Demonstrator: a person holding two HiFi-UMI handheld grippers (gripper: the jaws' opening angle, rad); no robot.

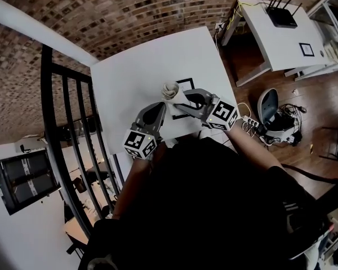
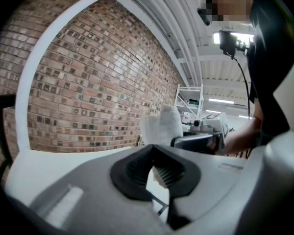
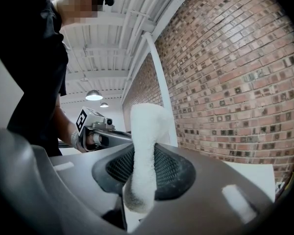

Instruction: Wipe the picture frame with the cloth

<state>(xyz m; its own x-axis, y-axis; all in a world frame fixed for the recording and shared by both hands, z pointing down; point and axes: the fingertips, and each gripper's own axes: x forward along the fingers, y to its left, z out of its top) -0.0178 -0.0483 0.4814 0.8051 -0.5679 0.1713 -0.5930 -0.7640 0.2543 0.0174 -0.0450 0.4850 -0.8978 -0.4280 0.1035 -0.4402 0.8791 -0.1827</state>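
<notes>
White tabletop, seen from above. Thin black picture frame lies flat on it, right of middle, toward the near edge; only its far part shows, rest hidden.

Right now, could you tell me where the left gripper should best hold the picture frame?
Probably its near-left corner, approached from the left: the picture frame lies flat on the table, and the right gripper with the cloth crowds its right.

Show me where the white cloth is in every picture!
Head view: the white fluffy cloth is at the centre, between the two grippers' tips.
Left gripper view: the cloth is at the centre, beyond the jaws.
Right gripper view: the cloth is at the centre, pinched in the jaws.
Shared landmark: the brown brick wall.
</notes>
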